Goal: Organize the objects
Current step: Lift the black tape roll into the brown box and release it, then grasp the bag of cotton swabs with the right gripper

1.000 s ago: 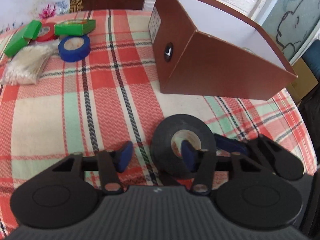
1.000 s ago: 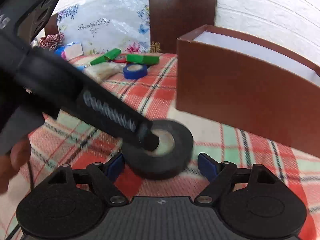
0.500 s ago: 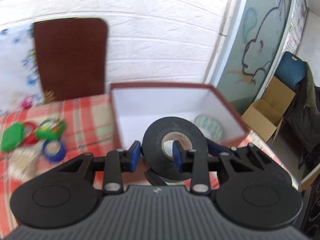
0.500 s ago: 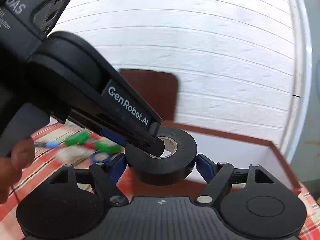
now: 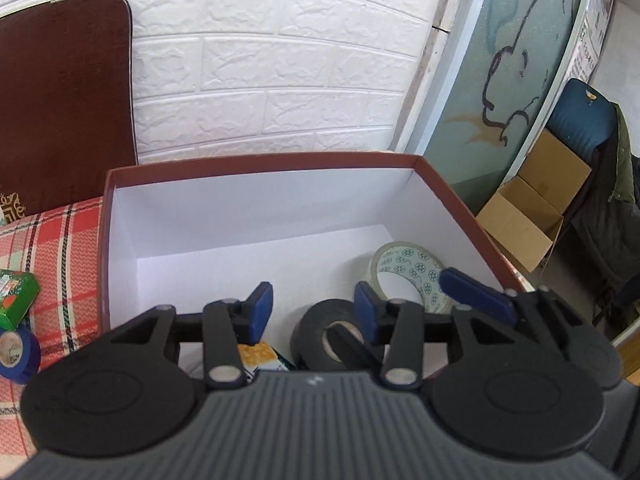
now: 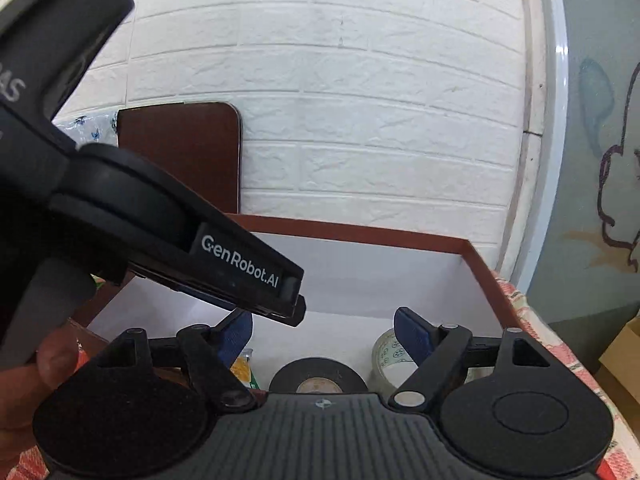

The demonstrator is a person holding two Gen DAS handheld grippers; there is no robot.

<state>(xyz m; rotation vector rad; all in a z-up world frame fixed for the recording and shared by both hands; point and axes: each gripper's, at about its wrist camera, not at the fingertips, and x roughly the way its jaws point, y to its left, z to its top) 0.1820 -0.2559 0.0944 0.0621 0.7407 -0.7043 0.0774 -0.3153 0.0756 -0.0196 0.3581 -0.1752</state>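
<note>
The brown box with a white inside stands on the plaid table. The black tape roll lies on the box floor, free of any gripper; it also shows in the right wrist view. A clear patterned tape roll leans in the right corner of the box. My left gripper is open above the box. My right gripper is open beside it, also over the box. A yellow and green packet lies in the box near the black roll.
A blue tape roll and a green box lie on the plaid cloth left of the brown box. A brown board leans on the white brick wall. A cardboard box and a chair stand on the floor to the right.
The left gripper was shut on the black tape roll and held it over the box. It has opened, and the roll now lies inside the box.
</note>
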